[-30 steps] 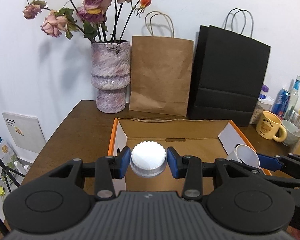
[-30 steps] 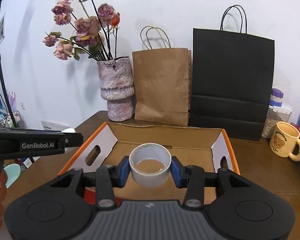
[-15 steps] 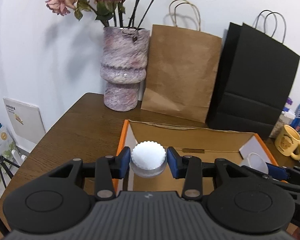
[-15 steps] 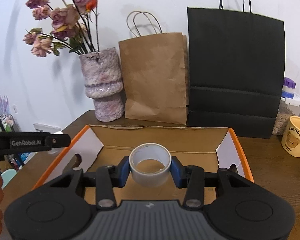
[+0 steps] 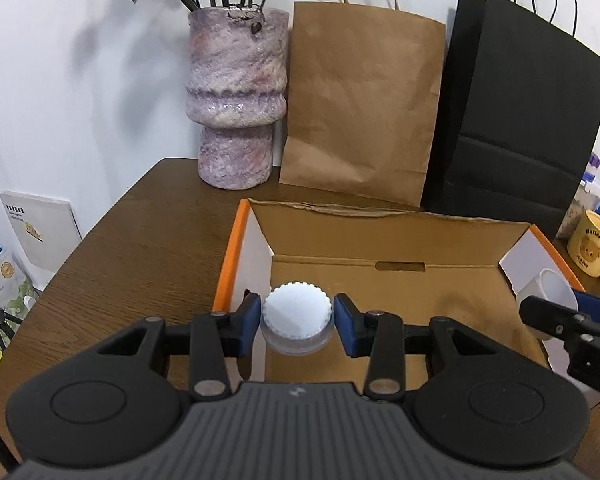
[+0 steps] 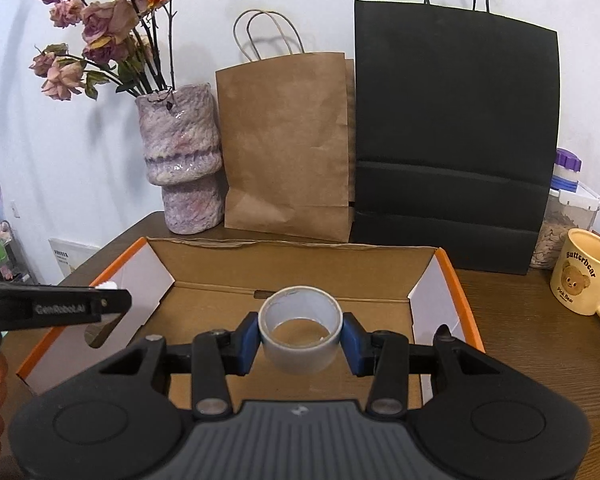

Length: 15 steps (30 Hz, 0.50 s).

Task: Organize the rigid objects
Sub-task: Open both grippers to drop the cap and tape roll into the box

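My left gripper point(image 5: 297, 320) is shut on a white ridged-lid jar point(image 5: 297, 314) and holds it over the left end of an open cardboard box point(image 5: 400, 240) with orange edges. My right gripper point(image 6: 300, 338) is shut on a grey tape roll point(image 6: 300, 356) and holds it above the middle of the same box point(image 6: 292, 268). The tape roll and right gripper also show at the right edge of the left wrist view point(image 5: 552, 294). The left gripper's side shows at the left of the right wrist view point(image 6: 60, 308).
A mottled purple vase point(image 5: 236, 96) with dried roses, a brown paper bag point(image 5: 360, 108) and a black paper bag point(image 5: 516, 128) stand behind the box on the wooden table point(image 5: 132, 248). A yellow bear mug point(image 6: 584, 276) and a lidded container point(image 6: 564, 216) sit to the right.
Both grippers have moved forward and lower over the box, each still holding its object. The vase and bags now look nearer and larger.
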Motion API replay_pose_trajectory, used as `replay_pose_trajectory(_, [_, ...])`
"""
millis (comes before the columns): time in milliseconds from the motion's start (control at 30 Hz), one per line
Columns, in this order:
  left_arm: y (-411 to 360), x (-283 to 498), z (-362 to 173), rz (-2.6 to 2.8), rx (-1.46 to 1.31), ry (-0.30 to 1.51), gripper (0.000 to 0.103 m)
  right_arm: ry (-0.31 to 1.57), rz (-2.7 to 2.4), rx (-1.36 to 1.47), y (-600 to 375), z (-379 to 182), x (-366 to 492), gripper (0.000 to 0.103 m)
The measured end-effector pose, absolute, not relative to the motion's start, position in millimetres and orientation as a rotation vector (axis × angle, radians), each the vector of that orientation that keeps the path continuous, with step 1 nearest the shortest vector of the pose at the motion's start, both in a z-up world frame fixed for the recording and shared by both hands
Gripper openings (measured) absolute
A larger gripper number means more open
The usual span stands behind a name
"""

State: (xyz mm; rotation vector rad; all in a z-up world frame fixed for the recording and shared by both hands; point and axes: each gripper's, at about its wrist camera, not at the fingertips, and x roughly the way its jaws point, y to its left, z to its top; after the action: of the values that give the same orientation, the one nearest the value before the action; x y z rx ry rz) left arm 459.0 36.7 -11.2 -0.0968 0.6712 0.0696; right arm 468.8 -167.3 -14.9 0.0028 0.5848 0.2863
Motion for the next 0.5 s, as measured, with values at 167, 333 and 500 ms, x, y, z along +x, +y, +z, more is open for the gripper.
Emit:
replay_pose_trajectory(167, [34, 457, -9, 0.051, -0.092, 0.651, 0.041, 0.593, 0.287, 0.010, -172, -16, 469, 0.043])
replay_pose_trajectory(333, [31, 451, -4, 0.064, -0.073, 0.614, 0.091, 0.602, 0.255, -0.015, -170, -18, 471, 0.082])
replay_pose_trajectory(500, [31, 447, 2, 0.067, -0.082, 0.578, 0.103, 0.602, 0.223, -0.022, -172, -19, 472, 0.103])
